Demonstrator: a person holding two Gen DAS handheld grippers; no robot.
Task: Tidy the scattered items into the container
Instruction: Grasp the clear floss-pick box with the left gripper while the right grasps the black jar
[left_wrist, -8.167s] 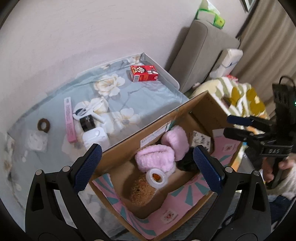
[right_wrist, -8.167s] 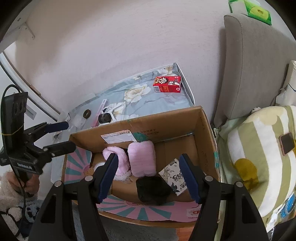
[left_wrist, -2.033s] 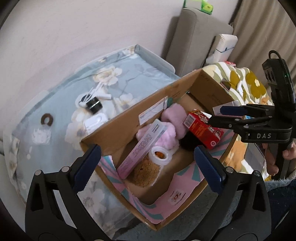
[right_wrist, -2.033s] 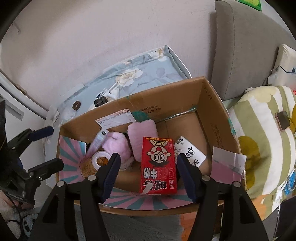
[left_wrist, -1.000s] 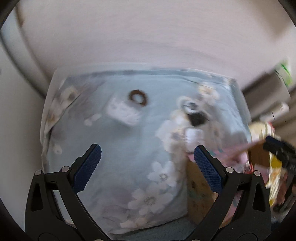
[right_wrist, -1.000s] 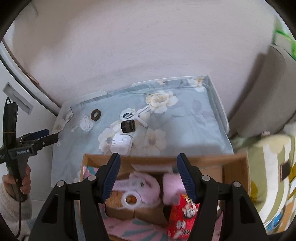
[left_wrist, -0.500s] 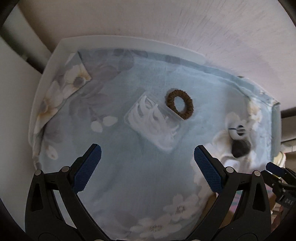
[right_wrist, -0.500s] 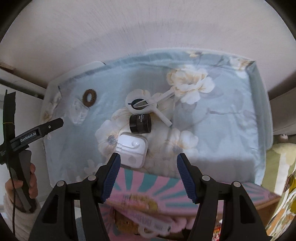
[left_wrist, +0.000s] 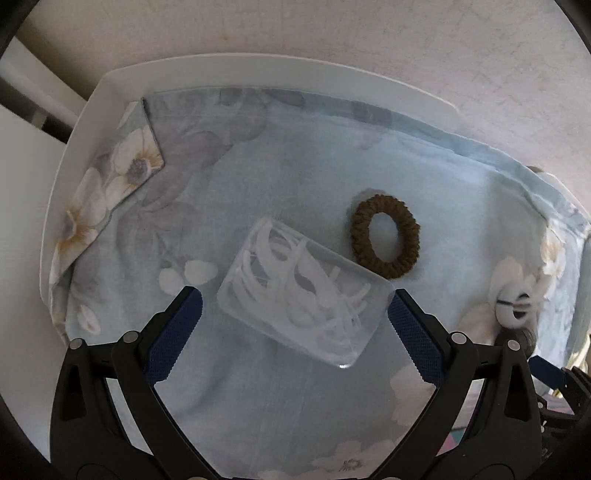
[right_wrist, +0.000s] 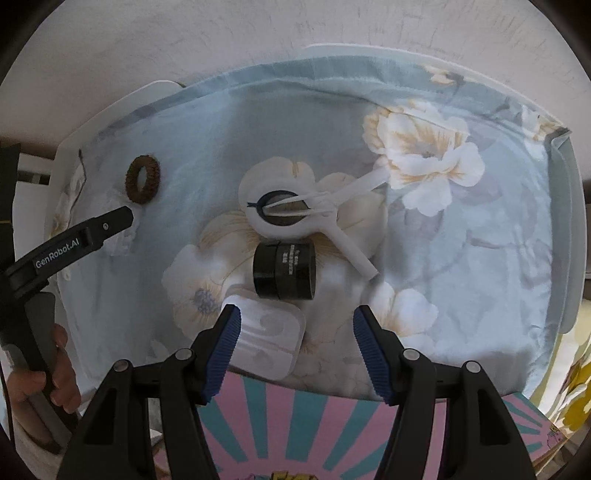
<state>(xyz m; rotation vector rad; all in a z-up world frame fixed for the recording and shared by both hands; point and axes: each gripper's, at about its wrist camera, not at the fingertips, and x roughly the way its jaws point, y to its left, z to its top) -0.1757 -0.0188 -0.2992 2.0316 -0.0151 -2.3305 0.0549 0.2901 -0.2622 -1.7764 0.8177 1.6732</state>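
Floss-pick box (left_wrist: 304, 297) lies on the flowered table cloth (left_wrist: 258, 177) slantwise between the spread, empty jaws of my left hand-held gripper (left_wrist: 293, 330), while my right hand-held gripper (right_wrist: 297, 345), likewise open, hangs over the earbud case (right_wrist: 271, 338).

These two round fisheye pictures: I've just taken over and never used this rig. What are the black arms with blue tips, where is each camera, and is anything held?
Each picture comes from a camera on a hand-held two-finger gripper, looking along its fingers down at a floral cloth.

Left wrist view: the left gripper is open, its blue pads either side of a clear box of white floss picks without touching it. A brown hair tie lies beside the box.

Right wrist view: the right gripper is open and empty above a white earphone case. Beyond it lie a black jar and a white cable bundle. The pink-and-teal flap below belongs to the container. A hand at the left edge holds the other gripper.

Nothing is held.
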